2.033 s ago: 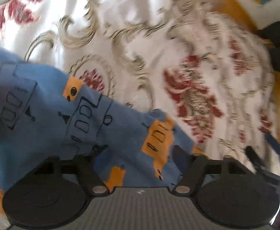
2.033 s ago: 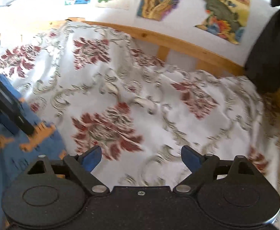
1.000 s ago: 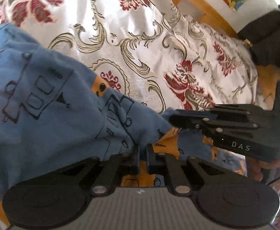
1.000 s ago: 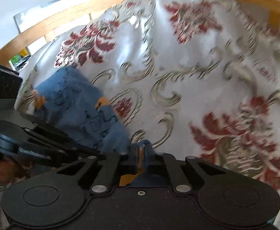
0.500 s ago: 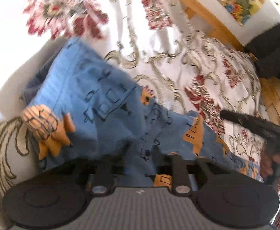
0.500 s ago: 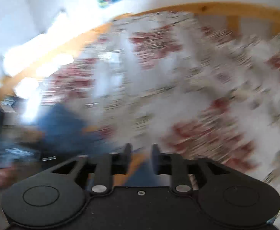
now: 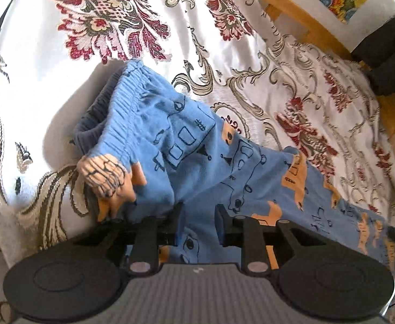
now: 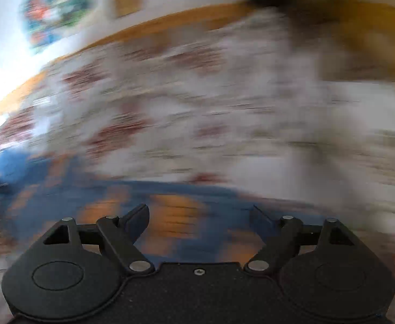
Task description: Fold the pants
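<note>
Since a second ago you have carried the pants (image 7: 224, 162) over so the waistband now lies far left, and both grippers have let go of the cloth they were pinching.

In the left wrist view, your left gripper (image 7: 197, 221) stands partly parted, astride a ridge of blue cloth near the crotch but not clamped on it. The pants lie across the bedspread (image 7: 291, 67), waistband (image 7: 121, 113) far left, legs trailing near right, an orange cuff (image 7: 105, 175) bunched at the left. Pull back carelessly and a finger could drag that ridge and undo the lay.

In the right wrist view, heavily blurred, your right gripper (image 8: 200, 218) is spread wide and empty above the cloth. Swinging this fast, it could snag the fabric.
</note>
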`<state>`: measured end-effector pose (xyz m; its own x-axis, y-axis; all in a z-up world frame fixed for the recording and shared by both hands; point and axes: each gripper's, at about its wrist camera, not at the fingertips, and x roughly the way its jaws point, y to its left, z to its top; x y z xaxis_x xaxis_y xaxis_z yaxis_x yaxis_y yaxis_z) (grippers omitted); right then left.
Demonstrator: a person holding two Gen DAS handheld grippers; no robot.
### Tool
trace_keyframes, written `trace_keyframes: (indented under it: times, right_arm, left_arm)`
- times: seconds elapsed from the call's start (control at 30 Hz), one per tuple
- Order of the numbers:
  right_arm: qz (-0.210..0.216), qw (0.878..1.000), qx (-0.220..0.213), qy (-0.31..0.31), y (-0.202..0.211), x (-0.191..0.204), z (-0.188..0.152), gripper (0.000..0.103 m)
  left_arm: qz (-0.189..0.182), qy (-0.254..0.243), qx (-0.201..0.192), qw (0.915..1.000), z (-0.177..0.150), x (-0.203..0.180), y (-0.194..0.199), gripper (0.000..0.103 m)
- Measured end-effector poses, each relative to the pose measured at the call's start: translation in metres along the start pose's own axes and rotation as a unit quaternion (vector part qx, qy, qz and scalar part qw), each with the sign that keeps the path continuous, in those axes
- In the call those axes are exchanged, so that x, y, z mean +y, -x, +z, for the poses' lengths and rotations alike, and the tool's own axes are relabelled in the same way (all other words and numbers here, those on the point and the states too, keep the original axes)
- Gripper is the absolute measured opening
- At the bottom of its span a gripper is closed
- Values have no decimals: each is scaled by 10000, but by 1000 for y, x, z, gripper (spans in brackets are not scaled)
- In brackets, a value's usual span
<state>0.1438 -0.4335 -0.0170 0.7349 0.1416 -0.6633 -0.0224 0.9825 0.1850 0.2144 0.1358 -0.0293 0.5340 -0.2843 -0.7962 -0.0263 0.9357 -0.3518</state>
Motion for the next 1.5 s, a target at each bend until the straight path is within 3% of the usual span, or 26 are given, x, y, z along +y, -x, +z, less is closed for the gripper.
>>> trace_keyframes:
  times: [0.03,0.07,0.1,0.17,0.2,0.27,0.37,0.43,0.5,0.57,0.67,0.8,0.9,0.97,1.0,1.07,1.17,1.33,1.43,1.5]
  right_arm:
    - [-157,9998,-52,-137,7,-12,-3,74]
    - [-140,9991,-125,-387,17,-25,-7,70]
    - [-311,9975,-221,-589,27,-26,-9,83]
    - [-749,9926,-500,-812,50,-18,-18,93]
    - [-981,9874,-593,-1088,61,-13,-22,97]
    - [-1304,9699,-726,-1925,79,-8,-36,101]
    - [-891,9391,-839,-3212,90,-8,-67,101]
    - [-660,9231,-894,-3681,89,-9,-88,102]
    - [-469,9144,-785,-3944,82,-14,-102,102]
    - [-313,9096,-852,-4054,77,-20,-108,102]
    - [-256,9120,-930,-3987,79,-26,-105,102]
    - [-365,9166,-947,-3866,75,-23,-104,102]
    - [-234,9166,-946,-3877,73,-20,-103,102]
    - [-80,9101,-992,-4023,73,-23,-103,101]
    - [-60,9065,-1026,-4096,73,-26,-104,100]
    - [-78,8984,-1063,-4261,74,-34,-107,95]
    - [-142,8894,-1138,-4425,75,-41,-109,89]
    - [-313,8833,-1203,-4520,72,-43,-109,84]
    - [-331,8834,-1232,-4510,70,-43,-109,83]
    - [-344,8838,-1238,-4499,69,-42,-106,83]
  left_arm:
    - [116,-19,4,9999,-1,-5,0,32]
    - [225,-53,10,9997,-1,-12,0,42]
    - [325,-139,11,9994,-1,-21,0,50]
    - [568,-418,-111,9974,-5,-45,4,80]
    - [708,-615,-247,9953,-7,-60,6,83]
    - [629,-1080,-399,9914,-12,-90,8,85]
    - [39,-1665,-318,9855,-12,-144,2,86]
    - [-488,-2184,-88,9746,-5,-193,-4,87]
    - [-805,-2781,217,9569,1,-247,-9,89]
    - [-961,-3518,640,9289,10,-308,-12,91]
    - [-1101,-4436,1010,8837,16,-386,-21,97]
    - [-1947,-4914,1250,8396,7,-455,-55,97]
    - [-2508,-4978,1563,8154,-6,-481,-95,96]
    - [-2610,-5037,1920,8008,-16,-496,-129,80]
    - [-2618,-5049,2078,7958,-21,-500,-143,75]
    - [-2674,-4967,2424,7893,-29,-505,-172,54]
    - [-2764,-4636,2854,7920,-33,-509,-205,41]
    - [-2795,-4480,3286,7831,-43,-518,-231,13]
    - [-2744,-4565,3318,7786,-51,-520,-229,8]
    - [-2667,-4547,3336,7816,-55,-519,-229,7]
